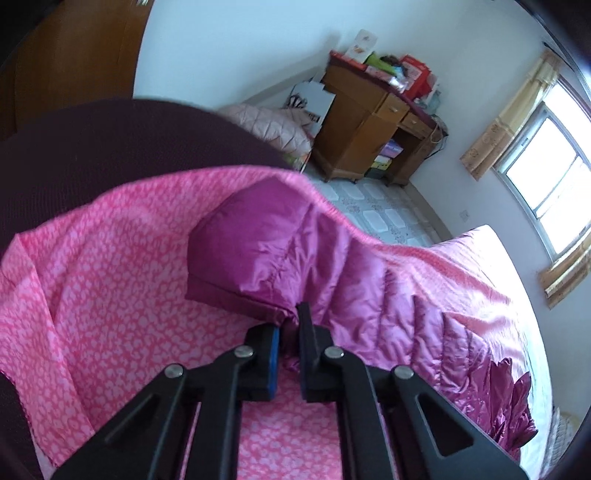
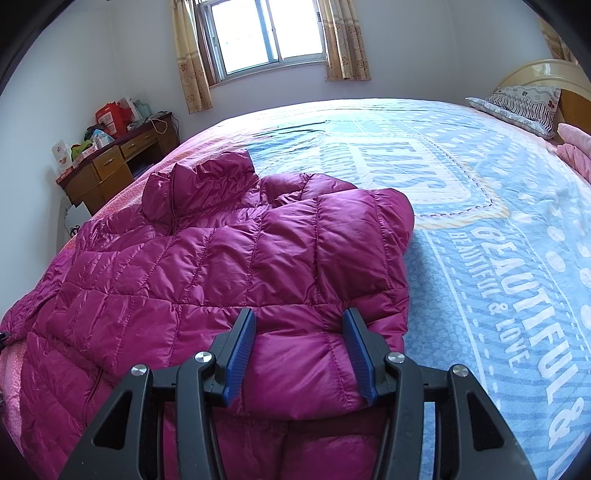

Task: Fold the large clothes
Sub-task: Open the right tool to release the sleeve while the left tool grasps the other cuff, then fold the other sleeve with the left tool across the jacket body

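Left gripper [image 1: 290, 325] pinching a bunched bit of the magenta puffer jacket [image 2: 221, 266] near a folded sleeve end, fingers nearly pressed together with fabric caught between them; gripper tilted, pointing along the bed edge toward the far room corner. Right gripper [image 2: 299, 332] spread wide, fingers straddling a folded quilted panel of the jacket at its near edge, blue pads [image 2: 242, 354] on either side of the fabric, not clamped; it points level across the bed toward the window [image 2: 266, 33].

Jacket lies on the near left part of the bed, collar standing up at the far end, one side folded over onto the body, right edge rounded. Under its left part a pink patterned sheet [image 1: 122, 280]; to the right the blue bedspread [image 2: 480, 206] with white lettering covers the rest of the bed. In left wrist view a dark maroon cloth [image 1: 110, 140] sits beyond the pink sheet on the left.

Far right: patterned pillow [image 2: 517, 107] against a cream headboard [image 2: 535, 74]. Far left: wooden desk [image 2: 110, 166] with red boxes and clutter on top, beside yellow curtains [image 2: 188, 66] at the window. Tiled floor [image 1: 376, 206] between bed and desk
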Demonstrator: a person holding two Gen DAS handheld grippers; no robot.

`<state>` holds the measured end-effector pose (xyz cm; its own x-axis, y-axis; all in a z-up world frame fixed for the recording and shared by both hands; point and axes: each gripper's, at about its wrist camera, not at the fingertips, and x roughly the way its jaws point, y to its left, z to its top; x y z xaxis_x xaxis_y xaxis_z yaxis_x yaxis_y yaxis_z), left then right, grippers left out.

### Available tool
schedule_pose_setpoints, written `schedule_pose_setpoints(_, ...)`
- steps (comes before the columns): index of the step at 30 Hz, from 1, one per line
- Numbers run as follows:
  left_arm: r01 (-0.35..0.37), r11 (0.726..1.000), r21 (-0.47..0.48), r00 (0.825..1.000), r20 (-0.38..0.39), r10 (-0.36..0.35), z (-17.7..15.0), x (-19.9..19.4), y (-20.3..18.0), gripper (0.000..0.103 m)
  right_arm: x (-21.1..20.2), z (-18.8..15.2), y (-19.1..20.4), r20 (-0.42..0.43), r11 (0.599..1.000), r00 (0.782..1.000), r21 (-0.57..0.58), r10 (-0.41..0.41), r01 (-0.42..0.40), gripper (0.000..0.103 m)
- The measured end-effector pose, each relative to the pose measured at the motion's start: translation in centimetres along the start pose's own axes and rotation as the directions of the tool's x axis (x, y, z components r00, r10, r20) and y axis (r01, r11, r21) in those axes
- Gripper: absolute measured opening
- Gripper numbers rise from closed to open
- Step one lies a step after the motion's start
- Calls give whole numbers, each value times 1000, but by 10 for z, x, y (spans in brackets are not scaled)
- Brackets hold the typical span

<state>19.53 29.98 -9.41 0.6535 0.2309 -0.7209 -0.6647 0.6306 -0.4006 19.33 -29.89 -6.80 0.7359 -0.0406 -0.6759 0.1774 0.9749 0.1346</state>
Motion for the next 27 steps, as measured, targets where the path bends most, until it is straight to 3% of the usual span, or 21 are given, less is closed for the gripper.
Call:
schedule_pose_setpoints(3,7,997,82,997,76,-14,3,-20,-25,8,0,0,0,1,1000,1000,2,2,-2,51)
schedule_pose_setpoints(6,46,983,175,987,144,-72,-2,-50,-60,8,0,0,0,1,1000,1000,1,1,-1,51)
schedule_pose_setpoints(9,111,940,324,962,204,-184,-21,-87,-107,8,0,0,-1,1,1000,1000,4,6,-6,51)
schedule_pose_setpoints(11,169,887,431,937,209,-280,-42,-111,-138,8,0,0,-1,2,1000,1000,6,9,-9,51)
schedule_pose_setpoints(13,233,813,533,909,178,-377,-70,-131,-168,8,0,0,-1,2,1000,1000,7,10,-10,51)
schedule_pose_setpoints(19,324,603,729,861,37,-508,-170,-156,-228,8,0,0,-2,3,1000,1000,10,14,-15,51)
schedule_pose_setpoints(22,353,512,783,859,-54,-510,-218,-156,-242,8,0,-1,-2,4,1000,1000,14,19,-19,51)
schedule_pose_setpoints(27,372,427,824,876,-159,-455,-265,-144,-239,8,0,-1,-5,4,999,1000,21,26,-26,52)
